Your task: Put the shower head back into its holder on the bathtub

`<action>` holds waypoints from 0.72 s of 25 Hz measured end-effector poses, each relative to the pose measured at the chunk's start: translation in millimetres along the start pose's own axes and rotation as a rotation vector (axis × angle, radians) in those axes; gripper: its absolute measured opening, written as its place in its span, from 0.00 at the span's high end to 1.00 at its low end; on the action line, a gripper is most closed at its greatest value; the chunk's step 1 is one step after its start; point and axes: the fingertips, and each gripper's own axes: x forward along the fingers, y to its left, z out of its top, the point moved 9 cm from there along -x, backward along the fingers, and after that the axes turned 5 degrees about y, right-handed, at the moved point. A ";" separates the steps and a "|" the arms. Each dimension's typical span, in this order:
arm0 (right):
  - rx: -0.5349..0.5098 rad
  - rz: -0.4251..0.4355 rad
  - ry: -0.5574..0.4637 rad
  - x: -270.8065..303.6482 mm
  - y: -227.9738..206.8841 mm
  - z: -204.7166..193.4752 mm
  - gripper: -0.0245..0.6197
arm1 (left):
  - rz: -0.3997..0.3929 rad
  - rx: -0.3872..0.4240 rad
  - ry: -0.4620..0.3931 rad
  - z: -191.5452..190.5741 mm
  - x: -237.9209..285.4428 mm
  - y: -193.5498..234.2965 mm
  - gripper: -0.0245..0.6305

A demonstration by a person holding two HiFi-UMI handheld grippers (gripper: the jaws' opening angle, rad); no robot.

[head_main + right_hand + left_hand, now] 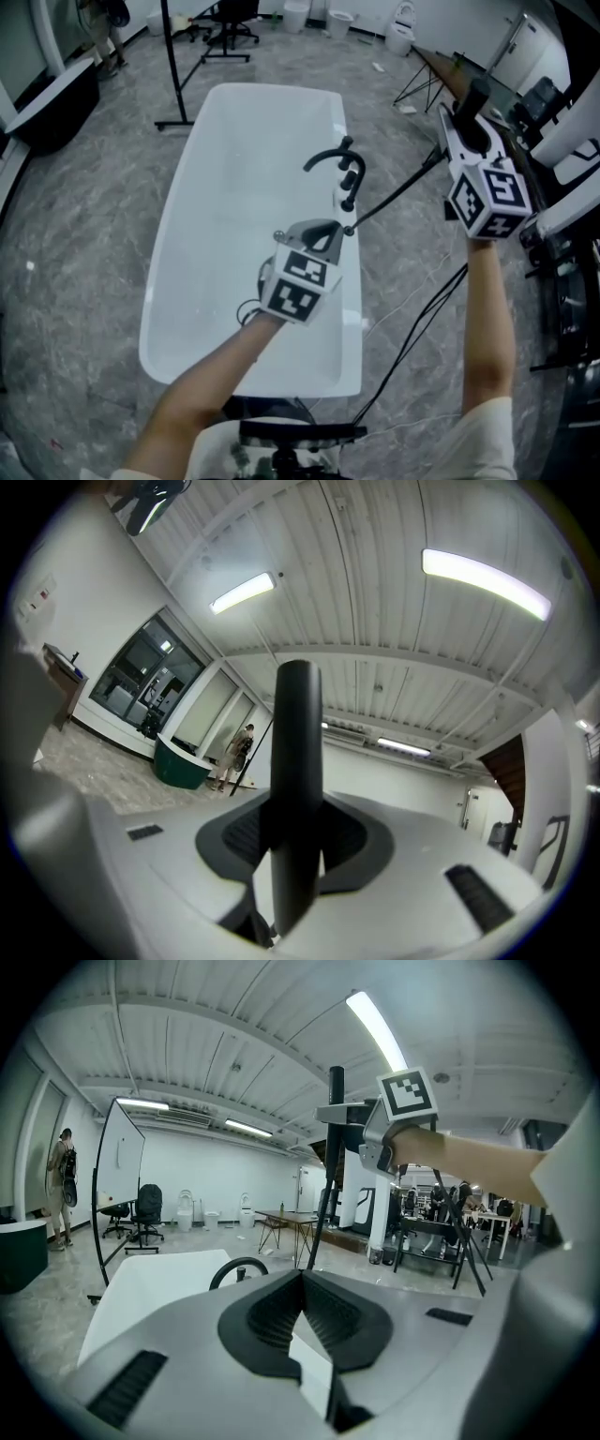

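Grey marbled floor [75,262], office chair [146,1211], whiteboard [120,1157], standing person [62,1176], folding table [289,1215]

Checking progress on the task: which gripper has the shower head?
The right gripper: its jaws clamp the black shower head, raised beside the bathtub. The left gripper is shut and empty.

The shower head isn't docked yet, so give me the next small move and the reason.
Probably swing the right gripper, shut on the shower head, down and left toward the faucet on the tub rim. The head is held out beside the tub, its hose taut back to the faucet, where the holder likely sits.
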 end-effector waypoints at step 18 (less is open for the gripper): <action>0.141 0.059 0.099 13.0 1.1 -114.1 0.78 | -0.008 0.010 0.075 -13.3 65.1 -10.3 0.95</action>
